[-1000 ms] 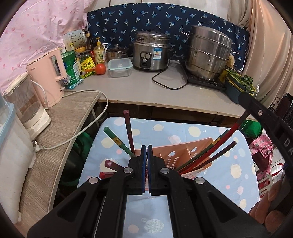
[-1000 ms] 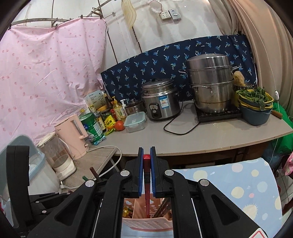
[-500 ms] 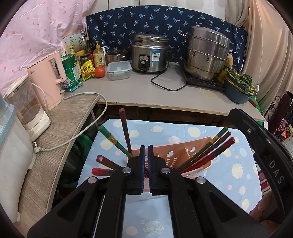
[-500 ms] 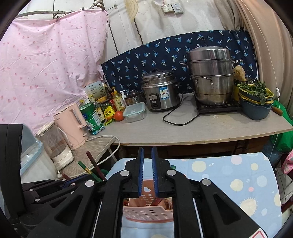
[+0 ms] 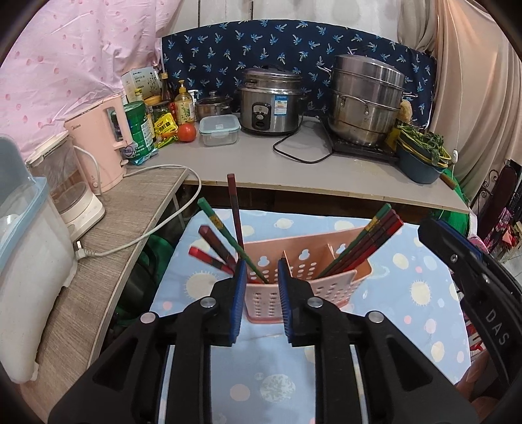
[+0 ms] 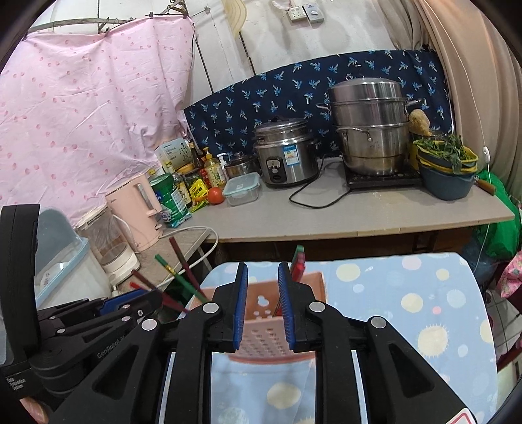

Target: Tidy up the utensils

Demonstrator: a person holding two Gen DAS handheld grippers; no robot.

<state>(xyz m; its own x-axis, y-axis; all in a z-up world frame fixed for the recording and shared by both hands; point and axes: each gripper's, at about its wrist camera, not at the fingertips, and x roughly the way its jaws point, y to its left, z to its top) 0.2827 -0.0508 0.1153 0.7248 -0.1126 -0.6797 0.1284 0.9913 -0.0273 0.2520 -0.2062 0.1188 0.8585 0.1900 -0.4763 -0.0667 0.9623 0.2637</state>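
1. Pink utensil basket (image 5: 303,283) stands on the cloth-covered desk (image 5: 424,293), chopsticks (image 5: 362,248) leaning in its compartments
2. Left claw (image 5: 260,280) is opening, nothing between its pads
3. Right claw (image 6: 262,287) is opening too, gripping nothing, just before the basket

Pink curtain (image 6: 81,107), grey counter (image 5: 293,169), seemingly whitewashed wall (image 6: 352,29).

Chopsticks fan out of the pink holder (image 5: 303,277) toward ten o'clock (image 5: 222,241) and two o'clock (image 5: 365,248), leaving its middle compartment open from above. The counter edge (image 5: 326,192) bars twelve o'clock; bare tablecloth (image 5: 407,303) lies free at three.
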